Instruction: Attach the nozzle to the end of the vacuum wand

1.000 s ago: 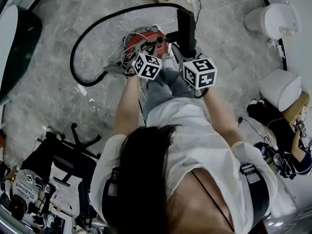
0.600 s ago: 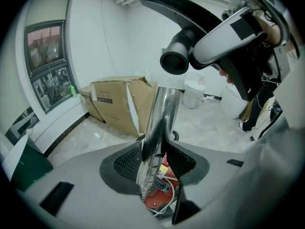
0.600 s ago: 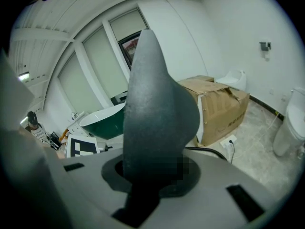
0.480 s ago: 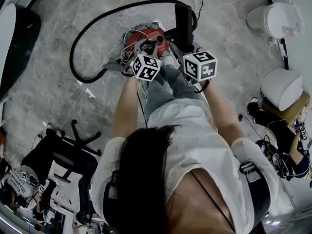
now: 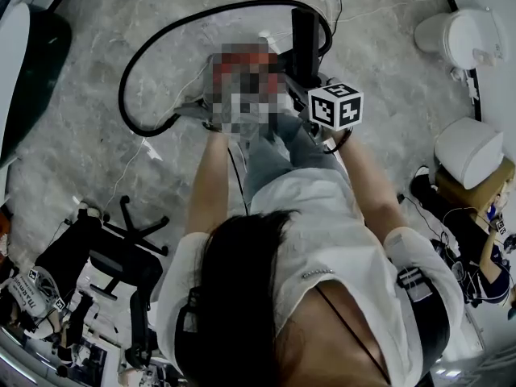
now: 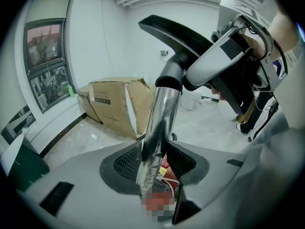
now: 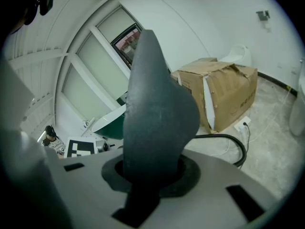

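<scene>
Wand (image 6: 159,118) of glossy chromed metal; nozzle (image 7: 157,123) of matt dark plastic (faintly grainy).

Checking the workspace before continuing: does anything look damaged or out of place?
Only the cardboard box: its top is crumpled and a flap hangs open. The wand and nozzle look intact.

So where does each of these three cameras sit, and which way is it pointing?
Head view: on the person's head, looking steeply down at the grey marble floor; hair, shirt and arms show.
Left gripper view: on the left gripper, facing along its jaws, shut on the shiny metal vacuum wand.
Right gripper view: on the right gripper, along jaws shut on the black plastic nozzle.
Both gripper views share the brown cardboard box.
</scene>
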